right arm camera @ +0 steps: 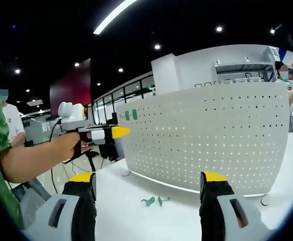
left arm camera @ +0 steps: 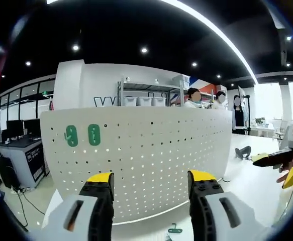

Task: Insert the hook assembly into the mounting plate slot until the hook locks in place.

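Two small green hook pieces (right arm camera: 155,201) lie loose on the white tabletop (right arm camera: 136,216) just in front of the perforated white mounting plate (right arm camera: 216,138), seen between the jaws in the right gripper view. The left gripper view catches one green piece (left arm camera: 175,230) at the plate's foot and shows what the other view renders only faintly: two green oval hooks (left arm camera: 83,135) already seated side by side near the upper left of the plate (left arm camera: 146,150).

The right tool (right arm camera: 149,193) has its yellow-tipped black jaws wide apart, holding nothing. The left tool (left arm camera: 150,193) likewise stands spread and empty, aimed squarely at the plate. In the right gripper view the left tool (right arm camera: 117,132) is held level in a person's hand (right arm camera: 73,145), forearm bare, pointing at the plate's left edge; in the left gripper view the right tool (left arm camera: 274,159) enters from the right, near a hand.

The plate is a thin panel, smooth and matte, dotted with regular rows of round holes. Behind it stand metal shelving (left arm camera: 149,93) and several people (left arm camera: 206,99).
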`<state>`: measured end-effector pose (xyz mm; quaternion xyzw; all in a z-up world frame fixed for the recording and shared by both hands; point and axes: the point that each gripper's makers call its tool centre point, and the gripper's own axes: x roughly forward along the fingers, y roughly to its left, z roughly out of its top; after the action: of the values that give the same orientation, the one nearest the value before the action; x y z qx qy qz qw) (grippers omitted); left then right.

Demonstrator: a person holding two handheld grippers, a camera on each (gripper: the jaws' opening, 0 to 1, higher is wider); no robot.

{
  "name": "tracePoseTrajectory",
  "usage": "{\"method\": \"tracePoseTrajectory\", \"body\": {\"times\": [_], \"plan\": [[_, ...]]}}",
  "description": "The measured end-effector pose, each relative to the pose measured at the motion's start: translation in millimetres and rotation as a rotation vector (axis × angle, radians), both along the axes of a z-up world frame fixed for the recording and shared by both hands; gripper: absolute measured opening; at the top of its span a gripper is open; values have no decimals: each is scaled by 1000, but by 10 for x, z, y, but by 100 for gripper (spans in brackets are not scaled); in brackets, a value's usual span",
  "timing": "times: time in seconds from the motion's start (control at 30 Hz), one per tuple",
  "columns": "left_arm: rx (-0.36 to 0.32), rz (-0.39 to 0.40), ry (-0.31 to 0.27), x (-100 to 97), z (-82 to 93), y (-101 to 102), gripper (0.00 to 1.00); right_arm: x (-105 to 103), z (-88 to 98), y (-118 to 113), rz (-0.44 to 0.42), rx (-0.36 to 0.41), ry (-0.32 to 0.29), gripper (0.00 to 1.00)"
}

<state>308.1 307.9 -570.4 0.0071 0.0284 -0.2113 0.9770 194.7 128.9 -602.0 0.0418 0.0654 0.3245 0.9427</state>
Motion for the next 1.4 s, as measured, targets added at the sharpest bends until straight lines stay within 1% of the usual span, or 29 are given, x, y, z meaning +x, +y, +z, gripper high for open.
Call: {"method": "tracePoseTrajectory", "body": {"times": [0.23, 0.33, 0.37, 0.47, 0.77, 0.9, 1.13, 1.4], "plan": [[-11, -7, 5, -238, -3, 20, 60, -73, 34, 12, 2, -1, -8, 87], [-11, -10, 8, -308, -8, 21, 60, -103, 49, 13, 4, -3, -12, 87], [-16, -12, 13, -379, -19, 27, 60, -112, 54, 12, 4, -3, -14, 87], [-27, -15, 22, -467, -38, 30, 60, -139, 66, 12, 5, -4, -17, 87], [-15, -16, 47, -739, -156, 61, 59, -227, 92, 45, 13, -4, -25, 87], [-6, -22, 58, -851, -204, 44, 59, -270, 94, 57, 17, -2, -27, 87], [-3, -34, 90, -1073, -345, 7, 58, -342, 92, 55, 20, -2, -27, 87], [-1, -42, 121, -1253, -475, -25, 58, -398, 76, 58, 21, 0, -27, 87]]}}
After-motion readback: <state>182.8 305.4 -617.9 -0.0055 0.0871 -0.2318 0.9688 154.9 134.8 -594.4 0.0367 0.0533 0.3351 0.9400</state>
